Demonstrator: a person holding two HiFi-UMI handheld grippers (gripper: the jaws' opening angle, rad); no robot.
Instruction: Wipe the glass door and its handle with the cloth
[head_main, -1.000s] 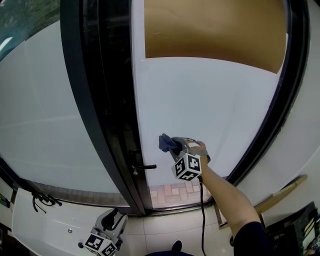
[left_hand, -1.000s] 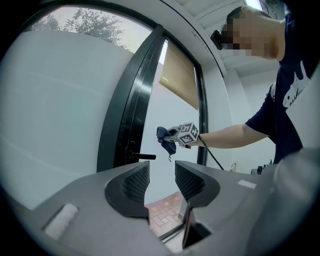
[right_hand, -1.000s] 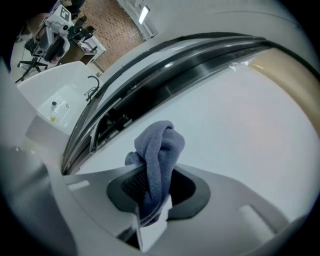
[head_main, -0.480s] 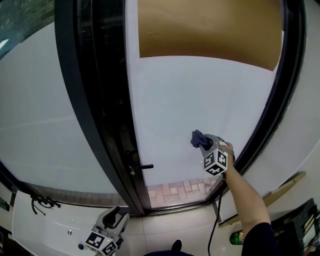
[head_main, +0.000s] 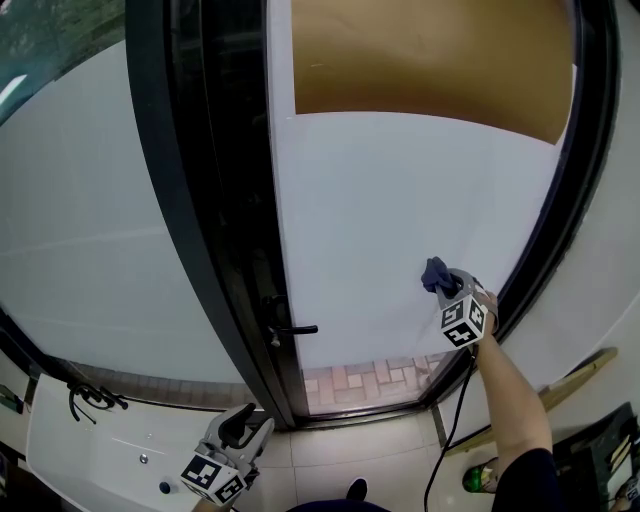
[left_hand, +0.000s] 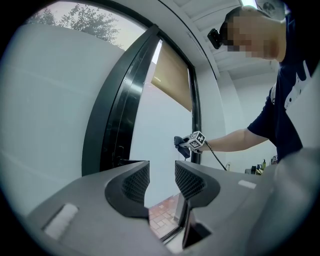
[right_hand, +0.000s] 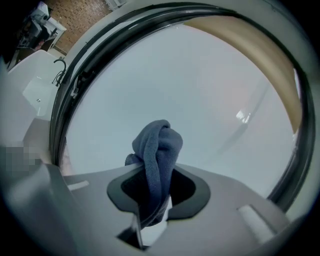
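Observation:
The frosted glass door (head_main: 400, 210) stands in a black frame, its dark lever handle (head_main: 293, 329) at the left edge. My right gripper (head_main: 446, 284) is shut on a bunched blue cloth (head_main: 435, 272) and holds it against the lower right of the pane, close to the right frame. In the right gripper view the cloth (right_hand: 158, 150) sticks out past the jaws toward the glass (right_hand: 200, 95). My left gripper (head_main: 238, 448) hangs low by the floor, away from the door. Its jaws stand open and empty (left_hand: 161, 180), looking toward the right gripper (left_hand: 194, 142).
A brown blind (head_main: 430, 60) covers the top of the pane. A white counter (head_main: 100, 445) with a black cable (head_main: 90, 398) lies at lower left. A wooden strip (head_main: 570, 375) leans at the right. Brick paving (head_main: 360, 382) shows through the door's clear bottom band.
My right gripper has slid the cloth rightward across the glass, from near the handle side to beside the right frame. The left gripper has hardly moved.

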